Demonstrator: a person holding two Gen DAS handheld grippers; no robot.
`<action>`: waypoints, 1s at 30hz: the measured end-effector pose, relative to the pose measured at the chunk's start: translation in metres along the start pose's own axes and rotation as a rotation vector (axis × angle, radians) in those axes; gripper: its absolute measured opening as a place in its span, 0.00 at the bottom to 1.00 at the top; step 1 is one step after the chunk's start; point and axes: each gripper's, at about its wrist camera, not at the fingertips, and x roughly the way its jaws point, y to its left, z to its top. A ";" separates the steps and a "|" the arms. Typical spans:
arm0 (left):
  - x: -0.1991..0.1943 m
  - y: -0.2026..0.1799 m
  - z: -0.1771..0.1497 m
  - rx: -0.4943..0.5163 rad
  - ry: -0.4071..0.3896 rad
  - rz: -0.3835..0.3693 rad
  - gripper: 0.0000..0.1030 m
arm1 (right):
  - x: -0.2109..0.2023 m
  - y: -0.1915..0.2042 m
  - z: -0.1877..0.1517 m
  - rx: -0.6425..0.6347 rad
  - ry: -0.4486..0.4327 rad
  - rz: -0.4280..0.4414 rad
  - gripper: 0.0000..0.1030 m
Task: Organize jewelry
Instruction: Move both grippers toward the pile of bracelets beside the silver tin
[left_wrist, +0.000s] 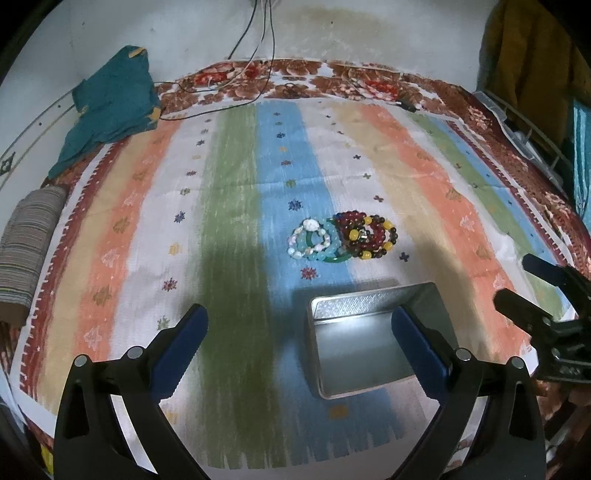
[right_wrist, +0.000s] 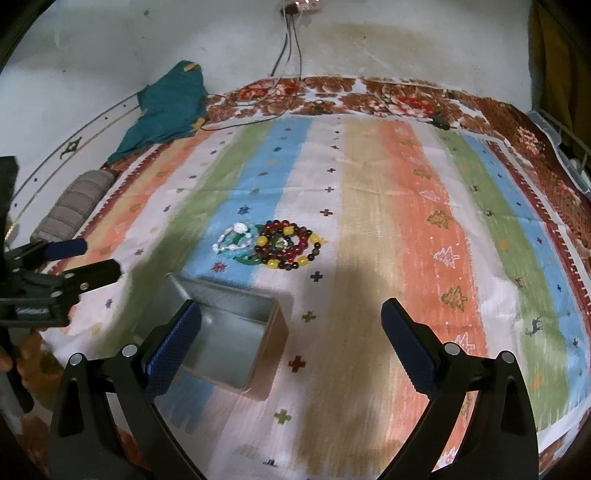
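A heap of bead bracelets lies on the striped cloth: white and pale blue ones (left_wrist: 313, 240) (right_wrist: 236, 242) on the left, dark red and yellow ones (left_wrist: 369, 234) (right_wrist: 290, 245) on the right, with a green bangle (left_wrist: 338, 258) under them. An open silver tin (left_wrist: 354, 343) (right_wrist: 231, 343) sits nearer than the heap, with nothing in it. My left gripper (left_wrist: 301, 332) hangs open above the cloth, its right finger over the tin. My right gripper (right_wrist: 291, 332) is open too, with its left finger over the tin's near corner. Both hold nothing.
A teal cloth (left_wrist: 110, 107) and a grey striped roll (left_wrist: 29, 240) lie at the far left. Cables (left_wrist: 229, 85) trail along the back edge by the wall. A wire rack (left_wrist: 532, 140) stands at the right. The striped cloth (right_wrist: 406, 206) spreads wide to the right.
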 end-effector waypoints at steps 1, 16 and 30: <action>0.001 0.001 0.001 -0.004 0.002 0.001 0.95 | 0.002 -0.001 0.001 0.001 0.003 -0.001 0.96; 0.034 0.019 0.034 -0.071 0.036 0.007 0.95 | 0.026 -0.017 0.023 0.063 0.034 0.016 0.96; 0.060 0.023 0.050 -0.076 0.067 -0.010 0.95 | 0.051 -0.016 0.038 0.035 0.062 0.006 0.96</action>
